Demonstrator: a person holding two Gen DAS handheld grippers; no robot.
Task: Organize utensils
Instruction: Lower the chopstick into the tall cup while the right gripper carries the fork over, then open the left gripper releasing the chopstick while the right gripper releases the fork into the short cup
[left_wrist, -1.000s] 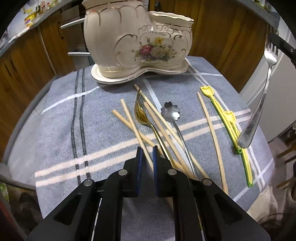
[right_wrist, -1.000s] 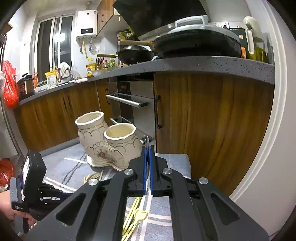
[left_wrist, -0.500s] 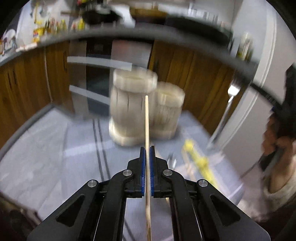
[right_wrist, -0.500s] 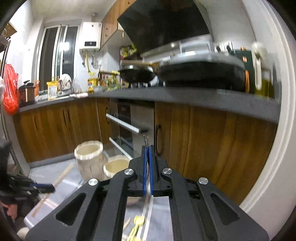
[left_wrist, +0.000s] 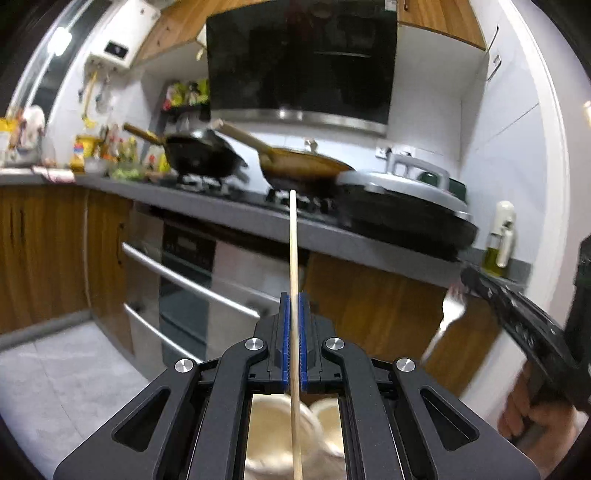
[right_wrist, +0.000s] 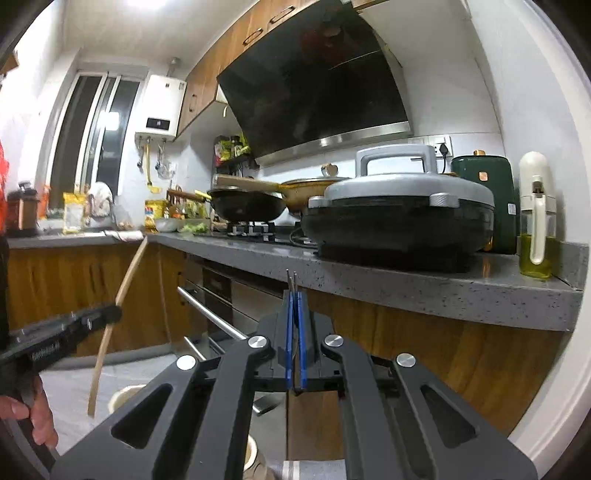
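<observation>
Left claw (left_wrist: 294, 306) clamped on a wooden chopstick (left_wrist: 293, 251), blue pads pressed flat against either side. Chopstick upright through the grip, top end against the stove line behind, lower end running down past the black linkage. Directly below, between the claw's arms, two cream openings of the ceramic holder (left_wrist: 280, 424), blurred; chopstick's lower part crossing in front of the left opening, not clearly inside it.

Right claw (right_wrist: 294, 306) pinched on a metal fork (right_wrist: 291, 281), only two thin tines poking up above the blue pads. Same fork (left_wrist: 448, 314) seen from the left wrist camera at the right edge, tines up, handle slanting down and left, gripped at its head by the other claw's black fingers. A bare hand (left_wrist: 532, 413) wrapped round that tool's handle at lower right.

From the right wrist camera: chopstick (right_wrist: 118, 317) held in the left claw's tip at far left, tilted, with another hand (right_wrist: 37, 417) below on the grip. Rim of the holder (right_wrist: 123, 395) just under the chopstick's lower end. A strip of grey striped cloth (right_wrist: 306, 469) at the bottom edge.

Behind: grey counter (right_wrist: 406, 284) with a lidded electric pan (right_wrist: 399, 218), two woks on the burners, an oil bottle (right_wrist: 535, 229) at the right end, black range hood (right_wrist: 317, 81) above.
</observation>
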